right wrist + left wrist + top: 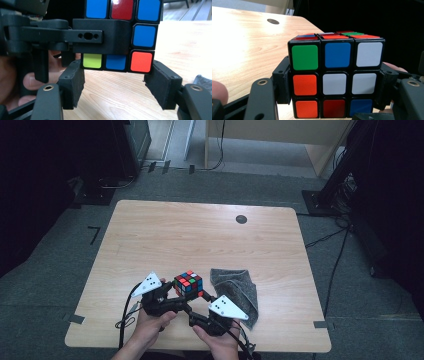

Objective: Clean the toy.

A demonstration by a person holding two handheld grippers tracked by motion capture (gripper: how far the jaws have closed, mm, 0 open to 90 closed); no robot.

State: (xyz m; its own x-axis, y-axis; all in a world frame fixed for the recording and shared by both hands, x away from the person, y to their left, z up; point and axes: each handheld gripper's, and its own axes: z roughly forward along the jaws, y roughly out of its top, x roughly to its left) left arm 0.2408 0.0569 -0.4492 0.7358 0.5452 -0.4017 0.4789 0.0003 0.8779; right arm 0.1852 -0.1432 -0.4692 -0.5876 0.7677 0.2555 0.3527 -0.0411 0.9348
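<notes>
**Cube held up, bottom layer about to be gripped**

I have the puzzle cube (188, 283) lifted just off the table (200, 235), near its front edge, between my two grippers. My left gripper (170, 296) is clamped on the cube's middle layer: in the left gripper view its pads press the cube (336, 79) from both sides. My right gripper (206, 296) comes in from the other side; in the right gripper view its jaws stand apart around the bottom layer of the cube (122, 32), the pads at the corners but not pressing as far as I can see.

I judge the work to be twisting the layers, and it is far from done: every face I can see shows mixed colours. Next I would need to close the right jaws and turn.

Count: one cube, two grippers, one folded grey cloth (235, 287) lying just right of the cube, one table.
</notes>
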